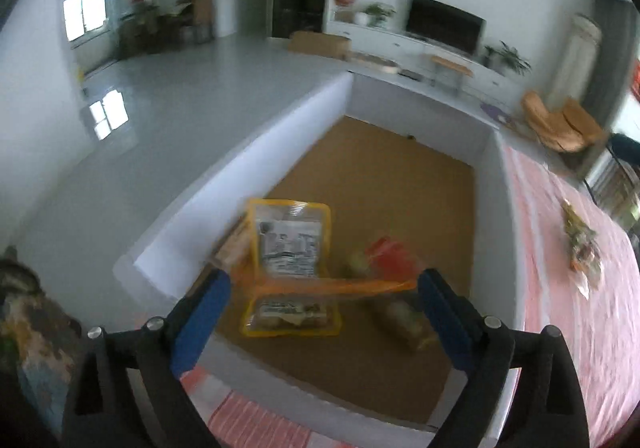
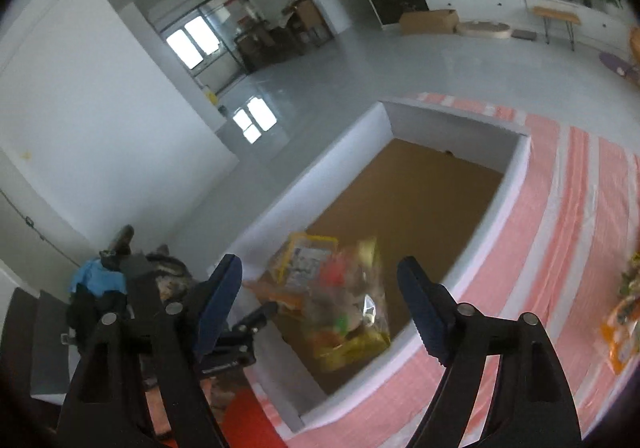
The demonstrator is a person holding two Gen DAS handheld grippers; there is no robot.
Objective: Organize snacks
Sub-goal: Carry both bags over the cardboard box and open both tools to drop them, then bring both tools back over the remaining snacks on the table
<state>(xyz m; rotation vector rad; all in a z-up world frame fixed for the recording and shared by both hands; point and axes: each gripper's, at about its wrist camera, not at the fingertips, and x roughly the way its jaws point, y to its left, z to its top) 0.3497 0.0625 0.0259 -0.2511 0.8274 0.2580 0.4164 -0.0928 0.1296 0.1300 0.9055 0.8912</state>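
Left tool (image 1: 324, 288) released above the white box (image 1: 240, 152), right tool (image 2: 320, 288) released too, nothing between either's pads, yellow snack packet (image 1: 290, 248) and clear snack bag (image 2: 352, 300) inside the box, striped desk (image 2: 560, 208) with more snacks (image 1: 582, 248)

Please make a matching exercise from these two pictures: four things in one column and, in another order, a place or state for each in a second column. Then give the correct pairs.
Things
1. yellow packet
2. clear bag
3. left gripper
4. loose snack

Places or states
A. lies on the striped cloth, outside the box
B. open, above the box
C. in the box, with a yellow border and a black-and-white label
D. in the box, see-through, with red and yellow contents

Pairs: 1-C, 2-D, 3-B, 4-A
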